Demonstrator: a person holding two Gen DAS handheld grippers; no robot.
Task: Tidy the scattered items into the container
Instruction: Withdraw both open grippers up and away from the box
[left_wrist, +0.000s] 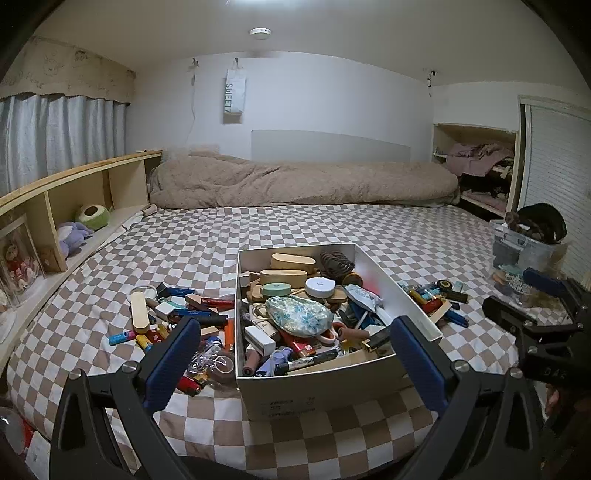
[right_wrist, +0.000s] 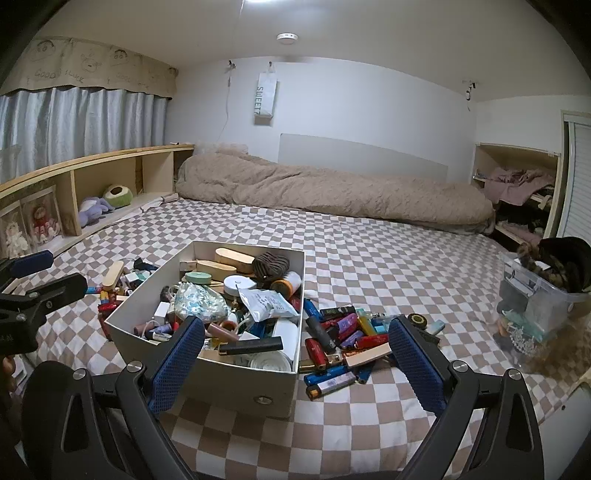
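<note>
A white cardboard box (left_wrist: 328, 384) full of small items sits on the checkered bed; it also shows in the right wrist view (right_wrist: 236, 384). A pile of lighters, tubes and small boxes (left_wrist: 177, 317) lies left of the box. Another pile (right_wrist: 347, 339) lies right of it, also visible in the left wrist view (left_wrist: 439, 299). My left gripper (left_wrist: 295, 332) is open and empty, hovering above the box's near end. My right gripper (right_wrist: 295, 328) is open and empty, above the box's near right corner and the right pile.
A rolled beige duvet (left_wrist: 303, 181) lies across the far side of the bed. A wooden shelf (left_wrist: 74, 192) with plush toys runs along the left. A clear plastic bin (right_wrist: 535, 302) with a dark hat stands at the right bed edge.
</note>
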